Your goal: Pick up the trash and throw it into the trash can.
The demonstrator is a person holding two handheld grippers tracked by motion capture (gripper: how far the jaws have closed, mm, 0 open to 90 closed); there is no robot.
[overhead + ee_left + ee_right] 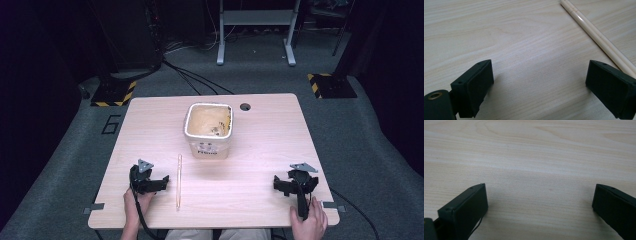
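— Pale wooden table (260, 200), grey carpet around. Items?
— One square tub (208, 131), far centre; print on its side too small to read. One pair of chopsticks (178, 181), lying flat, nearer than the tub.
— Grippers?
— Left gripper (150, 181) just beside the chopsticks, jaws spread, nothing between. Right gripper (295, 184) well apart from them, likewise spread.

Left gripper (159, 182), held low at near left of table in left hand (134, 205), jaws spread wide with nothing between them; same jaws in left gripper view (539, 85), pads facing each other across bare wood. Right gripper (284, 185), gripped from behind by right hand (311, 223) at near right, jaws likewise wide apart (540, 207). Forearms entering from bottom edge.
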